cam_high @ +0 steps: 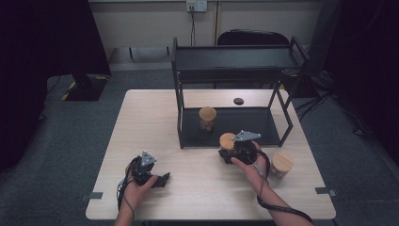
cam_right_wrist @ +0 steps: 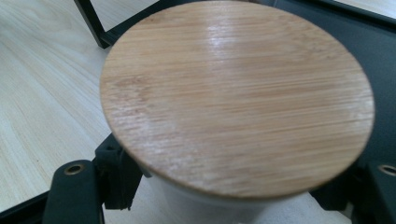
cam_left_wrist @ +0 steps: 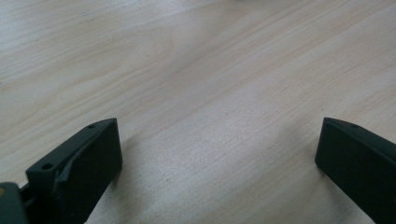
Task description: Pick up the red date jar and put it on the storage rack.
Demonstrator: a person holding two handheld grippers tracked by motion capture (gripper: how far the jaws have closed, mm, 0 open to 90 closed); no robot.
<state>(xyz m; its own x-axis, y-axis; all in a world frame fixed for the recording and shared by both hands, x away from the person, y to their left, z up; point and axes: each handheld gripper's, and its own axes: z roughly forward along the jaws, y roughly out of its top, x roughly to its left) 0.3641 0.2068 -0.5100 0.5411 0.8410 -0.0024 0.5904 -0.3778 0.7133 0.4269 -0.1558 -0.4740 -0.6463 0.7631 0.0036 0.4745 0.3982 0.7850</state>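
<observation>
Right gripper (cam_high: 229,153): jaws clamped on round bamboo-lidded glass jar (cam_high: 227,141), upright at front edge of black metal two-tier rack (cam_high: 180,123) | rack floor lay directly ahead | left gripper (cam_high: 162,180): jaws spread, empty, resting on pale wooden table (cam_high: 141,117), well apart.

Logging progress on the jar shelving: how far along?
Done: one jar stands on the rack's lower shelf. In hand: right gripper clasps a second jar at the shelf's front edge. Left: third jar waits on the table; left gripper idles open.
</observation>
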